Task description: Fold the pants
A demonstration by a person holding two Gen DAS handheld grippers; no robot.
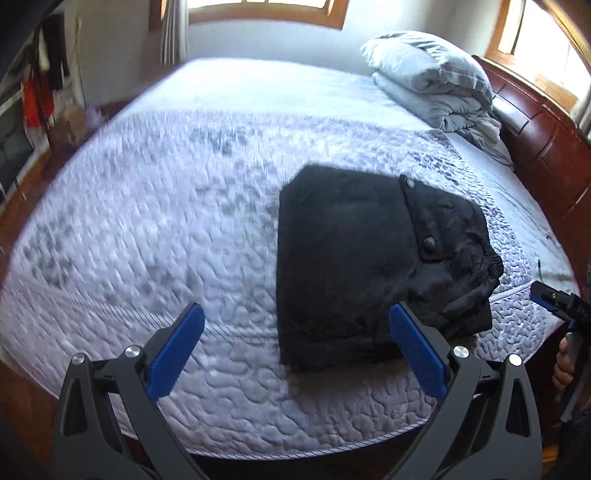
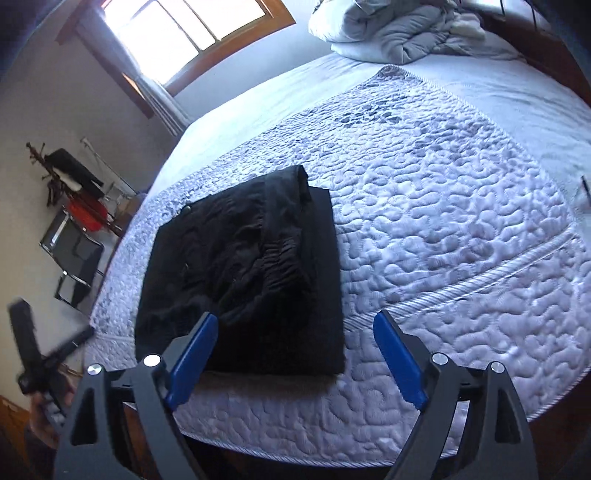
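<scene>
The black pants point(image 1: 369, 266) lie folded into a compact rectangle on the quilted mattress point(image 1: 166, 240), near its front edge. They also show in the right wrist view point(image 2: 251, 273), with the elastic waistband on top. My left gripper point(image 1: 295, 314) is open and empty, hovering above the mattress's front edge just left of the pants. My right gripper point(image 2: 295, 321) is open and empty, above the pants' near right corner. The right gripper also shows at the far right of the left wrist view point(image 1: 554, 299).
A grey folded duvet and pillow point(image 1: 428, 77) sit at the head of the bed by a wooden headboard point(image 1: 546, 140). A chair with clothes point(image 2: 77, 221) stands beside the bed. Windows point(image 2: 173, 33) are on the far walls.
</scene>
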